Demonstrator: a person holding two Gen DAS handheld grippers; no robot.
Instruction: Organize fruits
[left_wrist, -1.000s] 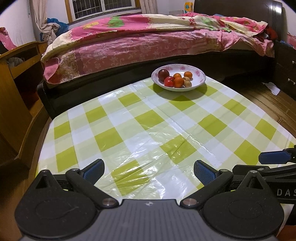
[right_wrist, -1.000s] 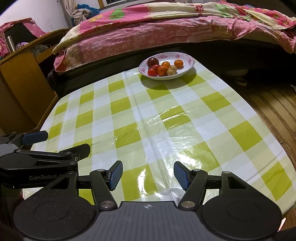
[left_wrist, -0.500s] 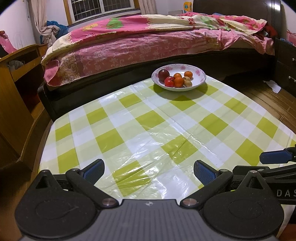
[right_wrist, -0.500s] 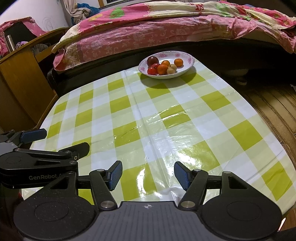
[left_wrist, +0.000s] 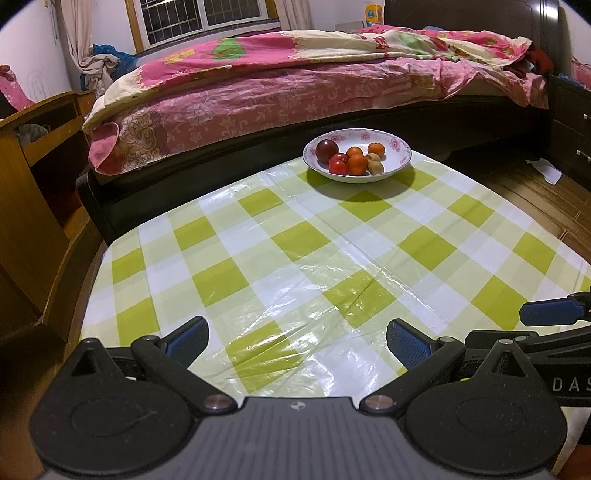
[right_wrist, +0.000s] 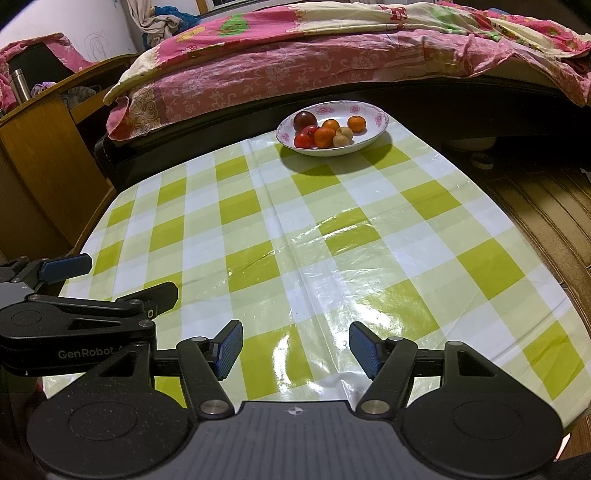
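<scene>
A white floral bowl (left_wrist: 400, 157) (right_wrist: 373, 138) stands at the far edge of the table. Inside it lie several small fruits: a dark plum (left_wrist: 327, 149) (right_wrist: 305, 120), red ones (left_wrist: 338, 164) (right_wrist: 303, 140), orange tangerines (left_wrist: 376, 148) (right_wrist: 357, 123) and pale brown ones (left_wrist: 376, 167) (right_wrist: 340, 140). My left gripper (left_wrist: 297, 341) hangs open over the near part of the table, with nothing between its blue pads. My right gripper (right_wrist: 295, 349) is open too, empty, close beside the left one. Both are far from the bowl.
A green and white checked plastic cloth (left_wrist: 295, 251) (right_wrist: 332, 229) covers the table. Behind it runs a bed (left_wrist: 295, 85) with pink bedding. A wooden cabinet (left_wrist: 33, 177) stands at the left. Wooden floor (right_wrist: 546, 206) lies to the right.
</scene>
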